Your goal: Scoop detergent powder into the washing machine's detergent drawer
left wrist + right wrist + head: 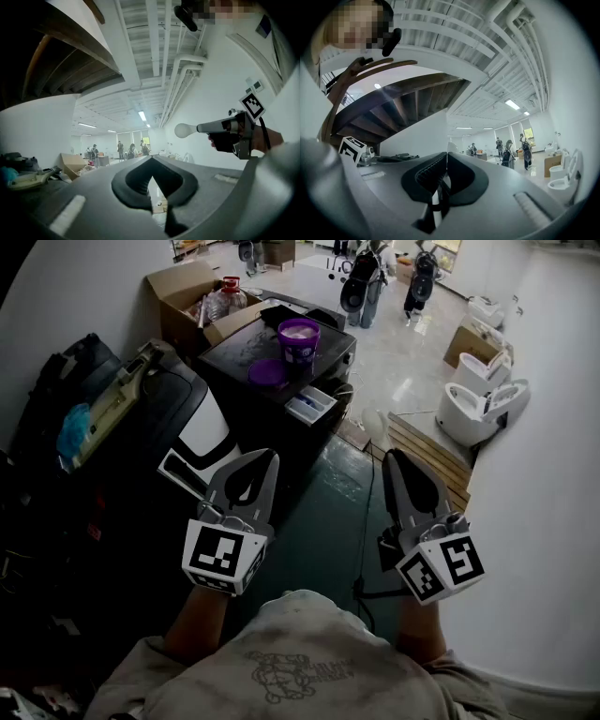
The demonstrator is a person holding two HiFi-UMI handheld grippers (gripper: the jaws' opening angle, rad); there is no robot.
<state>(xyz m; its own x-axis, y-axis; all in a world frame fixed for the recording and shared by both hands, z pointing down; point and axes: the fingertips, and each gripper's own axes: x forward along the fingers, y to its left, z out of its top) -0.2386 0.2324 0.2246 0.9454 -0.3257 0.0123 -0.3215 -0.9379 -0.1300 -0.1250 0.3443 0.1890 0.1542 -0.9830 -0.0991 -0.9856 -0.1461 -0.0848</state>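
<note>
The left gripper (270,457) and right gripper (394,457) were clenched empty; reaching the purple tub (299,339) unopened could have toppled it.

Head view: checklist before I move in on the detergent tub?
1. Detergent drawer pulled out: ok.
2. Purple tub uncovered, white powder showing, lid beside it: ok.
3. Scoop located: cannot tell, none visible.
4. Left gripper empty: ok; jaws together, open before grasping.
5. Right gripper empty: ok; jaws together too.
6. Floor path to washing machine: not ok, a cable lies on it.
</note>
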